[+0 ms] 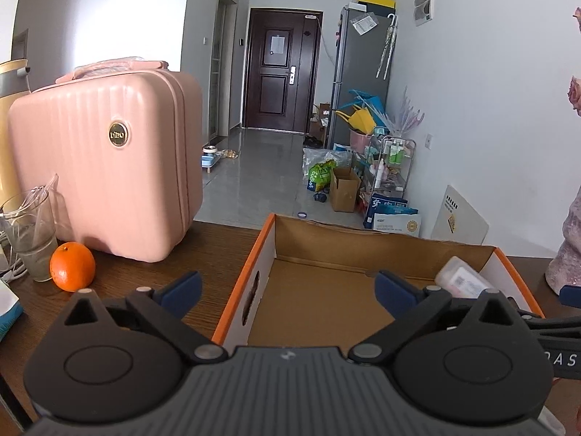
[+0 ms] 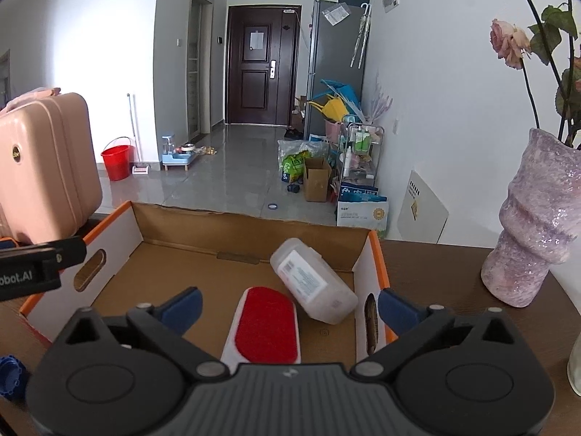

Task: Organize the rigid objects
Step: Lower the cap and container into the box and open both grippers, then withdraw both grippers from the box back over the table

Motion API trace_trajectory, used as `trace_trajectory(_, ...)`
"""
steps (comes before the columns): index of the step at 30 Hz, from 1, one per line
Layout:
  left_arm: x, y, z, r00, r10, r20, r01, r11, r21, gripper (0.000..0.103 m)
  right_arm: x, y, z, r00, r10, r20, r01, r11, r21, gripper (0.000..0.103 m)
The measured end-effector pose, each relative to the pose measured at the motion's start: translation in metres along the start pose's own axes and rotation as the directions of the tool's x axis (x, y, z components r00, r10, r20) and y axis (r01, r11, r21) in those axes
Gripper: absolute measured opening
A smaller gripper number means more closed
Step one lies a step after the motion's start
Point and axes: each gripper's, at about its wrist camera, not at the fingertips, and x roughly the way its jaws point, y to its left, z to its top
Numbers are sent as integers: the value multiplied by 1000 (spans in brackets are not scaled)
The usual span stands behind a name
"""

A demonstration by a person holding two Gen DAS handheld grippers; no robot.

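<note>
Both claws are gaping wide and gripping nothing, left gripper (image 1: 288, 292) and right gripper (image 2: 288, 307) hovering over the orange-rimmed cardboard box (image 2: 377, 254). Inside, a frosted plastic bottle (image 2: 314, 285) is lying tilted by the right wall, touching a red-padded white brush (image 2: 263, 325) at the near edge.

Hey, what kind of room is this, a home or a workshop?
Most likely a lived-in flat: a dark front door at the end of a tiled hall, a tall fridge beside it, and a vase of roses on the wooden table.

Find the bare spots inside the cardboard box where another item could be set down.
The cardboard box floor is bare across its left half, from the handle-hole wall to the red brush. The right side is crowded: the plastic bottle lies against the brush.
</note>
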Motion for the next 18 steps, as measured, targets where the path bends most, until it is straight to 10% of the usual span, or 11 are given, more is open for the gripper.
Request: trace_trajectory(18, -48, -3, -9, 998, -31, 51, 30, 999, 34, 103, -55, -10, -25, 996, 45, 81, -48, 998, 34, 103)
